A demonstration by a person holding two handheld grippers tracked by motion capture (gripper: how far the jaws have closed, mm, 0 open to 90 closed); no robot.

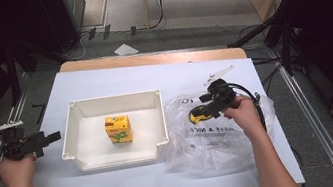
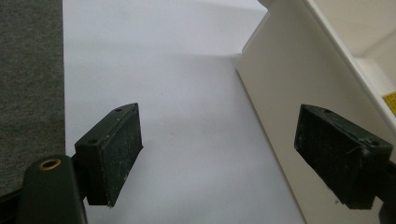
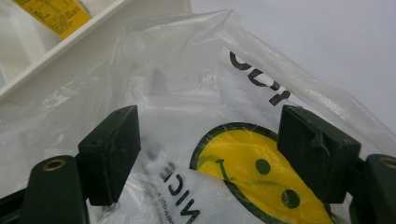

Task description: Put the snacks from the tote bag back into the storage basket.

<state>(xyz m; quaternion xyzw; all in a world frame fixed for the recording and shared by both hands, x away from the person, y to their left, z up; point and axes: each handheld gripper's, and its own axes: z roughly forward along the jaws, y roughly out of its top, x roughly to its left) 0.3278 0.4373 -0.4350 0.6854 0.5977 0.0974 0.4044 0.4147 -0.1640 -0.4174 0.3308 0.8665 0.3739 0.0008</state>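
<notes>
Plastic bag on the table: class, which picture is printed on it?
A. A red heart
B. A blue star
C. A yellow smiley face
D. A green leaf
C. The clear plastic bag carries a yellow smiley face ringed in black, seen between the open jaws of the right gripper poised over it.

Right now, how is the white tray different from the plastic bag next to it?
The white tray is stiff, opaque and plain; the plastic bag is soft, crumpled, see-through and printed with a yellow smiley. The tray holds a yellow carton; the right gripper hovers open over the bag. Both lie on the white table cover.
</notes>
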